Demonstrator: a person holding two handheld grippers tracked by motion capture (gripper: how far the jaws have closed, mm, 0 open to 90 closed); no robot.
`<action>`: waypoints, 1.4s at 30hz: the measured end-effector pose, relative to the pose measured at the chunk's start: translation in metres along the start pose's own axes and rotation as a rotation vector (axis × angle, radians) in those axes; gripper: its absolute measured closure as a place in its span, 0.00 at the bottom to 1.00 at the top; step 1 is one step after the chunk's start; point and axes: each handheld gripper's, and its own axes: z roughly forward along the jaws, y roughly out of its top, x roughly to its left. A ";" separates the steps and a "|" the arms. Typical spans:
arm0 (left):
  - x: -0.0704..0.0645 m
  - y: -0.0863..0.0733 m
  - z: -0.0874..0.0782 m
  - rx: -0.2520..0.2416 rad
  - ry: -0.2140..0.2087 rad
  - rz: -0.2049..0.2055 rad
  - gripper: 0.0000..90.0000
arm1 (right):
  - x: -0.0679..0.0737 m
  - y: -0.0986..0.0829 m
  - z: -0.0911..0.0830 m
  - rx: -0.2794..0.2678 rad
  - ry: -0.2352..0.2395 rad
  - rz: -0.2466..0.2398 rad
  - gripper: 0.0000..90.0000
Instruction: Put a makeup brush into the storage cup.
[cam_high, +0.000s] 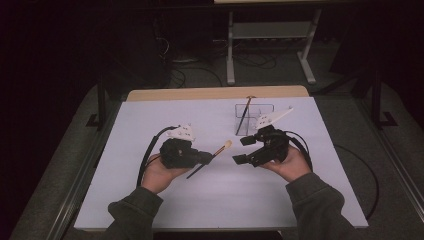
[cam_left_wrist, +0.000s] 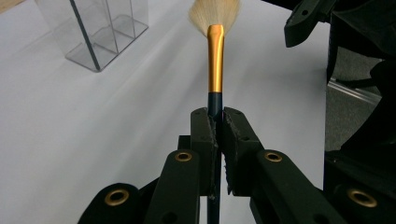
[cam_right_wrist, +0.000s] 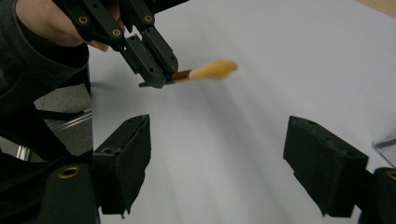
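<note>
White desk (cam_high: 150, 200): left gripper (cam_high: 206, 158) clamps the brush (cam_high: 220, 151) mid-handle, bristles aimed toward the holder (cam_high: 252, 119); right gripper (cam_high: 242, 150) waits beside it, jaws apart.

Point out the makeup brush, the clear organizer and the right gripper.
makeup brush (cam_left_wrist: 215, 56), left gripper view, gold ferrule.
clear organizer (cam_high: 260, 107), high view, top rim.
right gripper (cam_right_wrist: 217, 163), right gripper view, midway between its open jaws.

The brush (cam_left_wrist: 215, 60) has its bristle tips cut off at the frame's top, its handle hidden between the jaws.

The brush (cam_left_wrist: 215, 60) has a glossy gold metal ferrule and soft pale bristles.
</note>
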 end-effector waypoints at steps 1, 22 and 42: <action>0.000 0.000 0.000 -0.003 -0.003 0.017 0.92 | 0.001 0.001 0.001 -0.002 0.010 -0.001 0.27; -0.007 0.002 0.003 -0.046 -0.068 0.055 0.92 | 0.004 0.020 0.010 0.038 0.108 -0.048 0.49; -0.007 0.003 0.009 -0.038 -0.099 0.064 0.92 | -0.001 0.018 0.007 0.014 0.193 -0.025 0.86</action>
